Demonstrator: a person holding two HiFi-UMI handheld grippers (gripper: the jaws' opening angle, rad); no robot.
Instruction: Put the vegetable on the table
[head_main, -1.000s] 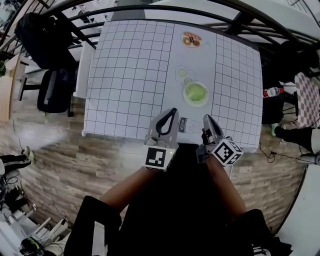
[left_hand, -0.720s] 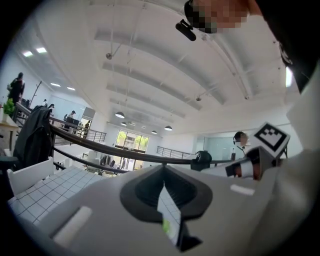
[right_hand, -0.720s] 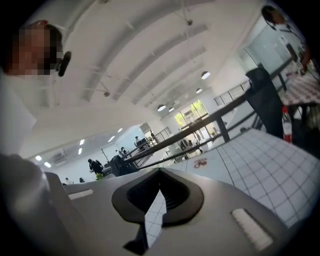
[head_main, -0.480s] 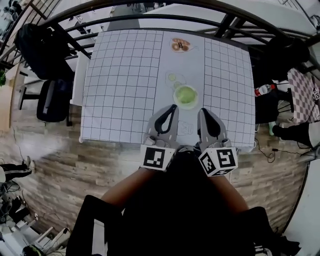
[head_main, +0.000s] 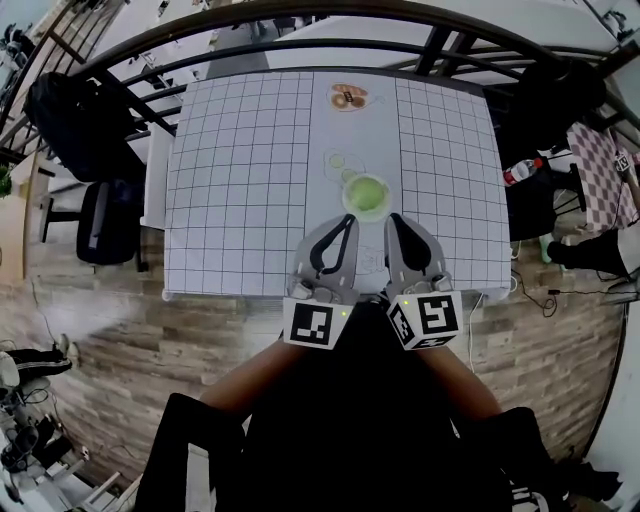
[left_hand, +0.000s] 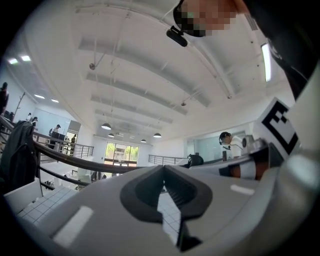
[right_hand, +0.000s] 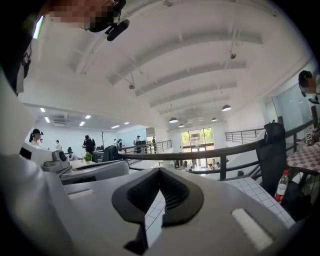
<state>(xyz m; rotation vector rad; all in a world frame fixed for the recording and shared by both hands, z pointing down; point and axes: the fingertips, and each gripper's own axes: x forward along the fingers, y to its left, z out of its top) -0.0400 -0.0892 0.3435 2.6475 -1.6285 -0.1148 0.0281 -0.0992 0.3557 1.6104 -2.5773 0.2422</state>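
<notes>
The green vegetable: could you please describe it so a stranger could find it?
On the grid-patterned table, follow the plain centre strip into the near half. The vegetable sits there, the only round, pale green thing, unlike the brown item at the far end.

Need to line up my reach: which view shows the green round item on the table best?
Head view: the green item sits in full sight on the table, just beyond the left claw and right claw. Both gripper views show only their own shut claw and a sliver of table, not the item.
</notes>
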